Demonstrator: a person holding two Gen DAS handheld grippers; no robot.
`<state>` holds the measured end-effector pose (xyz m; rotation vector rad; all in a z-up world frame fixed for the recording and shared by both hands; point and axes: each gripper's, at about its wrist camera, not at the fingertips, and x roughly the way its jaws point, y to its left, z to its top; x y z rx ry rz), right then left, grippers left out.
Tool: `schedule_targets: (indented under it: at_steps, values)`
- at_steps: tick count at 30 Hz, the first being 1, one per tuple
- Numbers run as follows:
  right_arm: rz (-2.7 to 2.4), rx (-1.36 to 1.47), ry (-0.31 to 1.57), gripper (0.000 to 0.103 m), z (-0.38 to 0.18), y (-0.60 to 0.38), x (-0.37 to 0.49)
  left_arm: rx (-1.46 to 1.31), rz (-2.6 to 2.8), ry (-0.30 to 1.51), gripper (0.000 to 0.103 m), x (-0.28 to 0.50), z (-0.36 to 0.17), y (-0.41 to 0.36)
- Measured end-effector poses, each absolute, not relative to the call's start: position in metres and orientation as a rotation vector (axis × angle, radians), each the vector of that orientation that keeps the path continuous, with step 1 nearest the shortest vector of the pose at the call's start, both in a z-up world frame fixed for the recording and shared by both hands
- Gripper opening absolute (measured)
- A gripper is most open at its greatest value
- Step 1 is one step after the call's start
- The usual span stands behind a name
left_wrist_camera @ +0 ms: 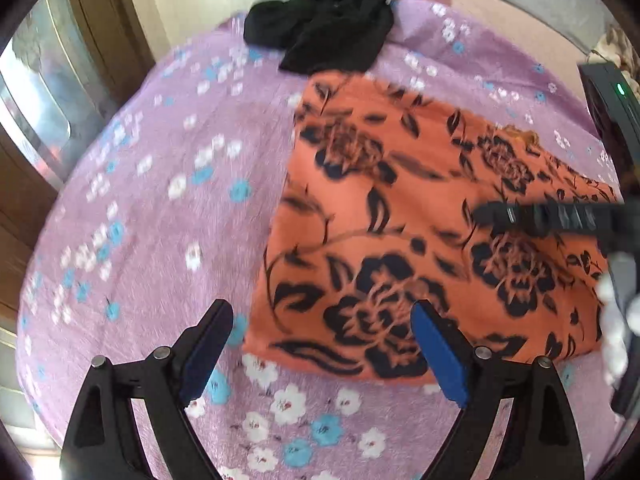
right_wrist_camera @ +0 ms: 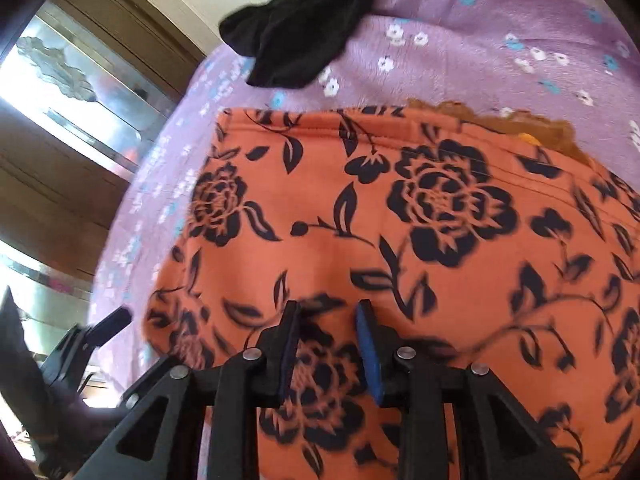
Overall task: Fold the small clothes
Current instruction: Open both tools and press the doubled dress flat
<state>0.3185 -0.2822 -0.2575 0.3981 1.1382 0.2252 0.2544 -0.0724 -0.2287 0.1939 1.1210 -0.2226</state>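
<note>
Left gripper [left_wrist_camera: 322, 346]: jaws stood wide apart, empty, low over the blanket [left_wrist_camera: 152, 208] at the near-left corner of the garment [left_wrist_camera: 400, 216]; one pad overlapped the cloth's near edge, but whether it touched could not be told.

Right gripper [right_wrist_camera: 328, 338]: jaws stood narrowly apart over the middle of the garment, nothing seen pinched between the pads; contact with the cloth could not be told.

Step in hand: judged to be mid-fold. The garment already lay as a compact block and neither gripper held it, so this looked like a press or reposition between folds.

Next move, as judged: each gripper would need to close on one edge or corner, taking all layers together, then carry that edge across without dragging the lower layers out of line.

Garment, position: lay flat on the blanket, right of centre in the left wrist view, close before both grippers.

Garment, appearance: orange fabric with black rose and leaf print, soft and thick-looking; stitched band along the far edge; left edge straight and rounded as a fold would be; a brown frilled edge [right_wrist_camera: 500, 120] showed at the far right corner.

Black cloth [left_wrist_camera: 324, 20]: crumpled heap beyond the garment, apart from it in the right wrist view, not yet folded.

Cabinet [right_wrist_camera: 80, 92]: stood far left, beyond the blanket.
</note>
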Motion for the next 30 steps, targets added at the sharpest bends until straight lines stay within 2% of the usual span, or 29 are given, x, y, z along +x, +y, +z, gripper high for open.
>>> schedule_targets:
  at_steps: [3,9,12,18,24,25,28,30]
  values:
    - [0.161,0.456,1.08,0.035,-0.258,-0.282,0.343,0.137,-0.252,1.22,0.092,0.262,-0.249,-0.061]
    - [-0.028,0.566,0.948,0.035,-0.251,-0.295,0.355,0.163,-0.269,1.19,0.092,0.258,-0.242,-0.061]
    - [-0.059,0.563,0.889,0.035,-0.237,-0.306,0.332,0.16,-0.26,1.153,0.091,0.252,-0.232,-0.057]
    - [-0.108,0.515,0.89,0.035,-0.219,-0.336,0.261,0.183,-0.229,1.056,0.091,0.226,-0.211,-0.052]
    - [-0.175,0.478,0.939,0.035,-0.223,-0.371,0.185,0.232,-0.248,1.065,0.091,0.211,-0.227,-0.072]
    - [-0.196,0.486,0.954,0.037,-0.227,-0.378,0.174,0.261,-0.244,1.084,0.091,0.209,-0.236,-0.079]
    - [-0.242,0.51,1.055,0.059,-0.25,-0.398,0.15,0.304,-0.217,1.122,0.093,0.206,-0.256,-0.09]
    - [-0.195,0.499,1.059,0.059,-0.25,-0.4,0.14,0.308,-0.207,1.118,0.093,0.203,-0.252,-0.091]
